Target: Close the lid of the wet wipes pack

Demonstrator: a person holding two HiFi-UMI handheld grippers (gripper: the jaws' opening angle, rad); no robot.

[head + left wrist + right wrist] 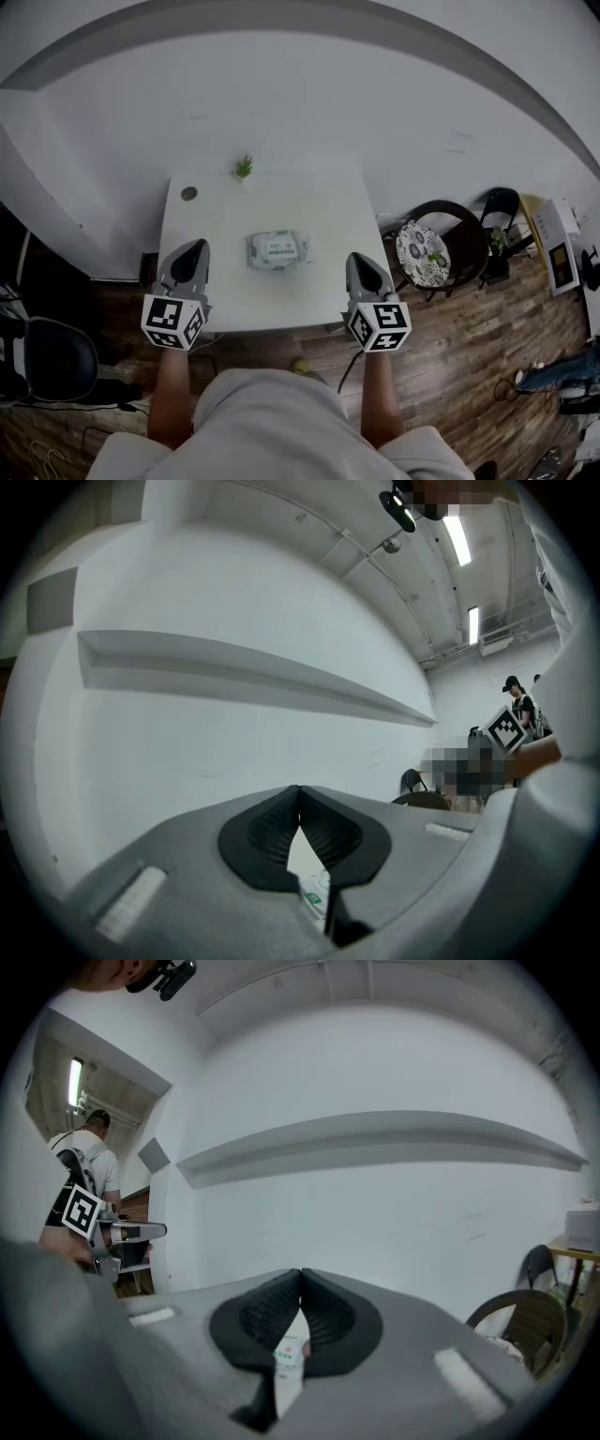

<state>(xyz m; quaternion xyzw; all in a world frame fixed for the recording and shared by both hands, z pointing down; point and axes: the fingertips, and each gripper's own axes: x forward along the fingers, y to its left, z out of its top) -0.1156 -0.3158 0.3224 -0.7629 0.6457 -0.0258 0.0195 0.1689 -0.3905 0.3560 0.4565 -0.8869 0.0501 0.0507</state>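
Note:
The wet wipes pack (277, 250) lies flat in the middle of the white table (328, 202); its white lid patch looks flat from above. My left gripper (195, 246) hovers to the left of the pack and my right gripper (358, 258) to its right, both apart from it. Both point level toward the far wall. In the left gripper view the left gripper (299, 799) has its pads meeting with nothing between them, and a strip of the pack (314, 892) shows below. The right gripper (301, 1283) is shut and empty too, with the pack (289, 1354) seen under it.
A small potted plant (244, 168) stands at the table's far edge, and a small round object (189, 193) lies at the far left corner. A chair with a patterned cushion (424, 253) stands right of the table. A black office chair (52, 356) is at the left.

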